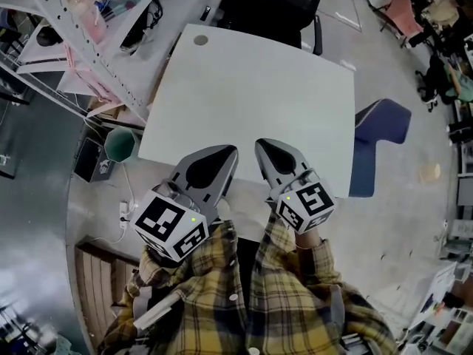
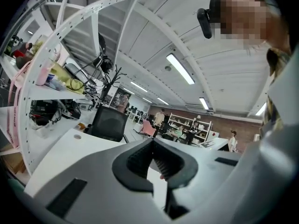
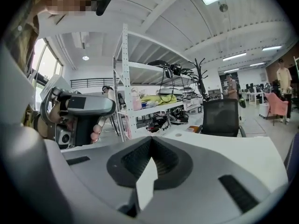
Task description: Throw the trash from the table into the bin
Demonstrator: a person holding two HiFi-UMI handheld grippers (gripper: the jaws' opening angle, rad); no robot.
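Observation:
The white table (image 1: 251,95) has a bare top apart from a small grey round cap (image 1: 200,40) at its far left corner; I see no trash on it. A teal bin (image 1: 118,145) stands on the floor by the table's left near corner. My left gripper (image 1: 230,152) and right gripper (image 1: 261,146) hover side by side over the table's near edge, pointing across it. In the left gripper view the left gripper (image 2: 153,142) has its jaws together with nothing between them. In the right gripper view the right gripper (image 3: 150,142) is likewise shut and empty.
A black office chair (image 1: 273,6) stands at the table's far side. A white metal shelf rack (image 1: 81,28) full of clutter runs along the left. A blue shape (image 1: 378,128) lies on the floor at the right, a power strip (image 1: 123,211) at the near left.

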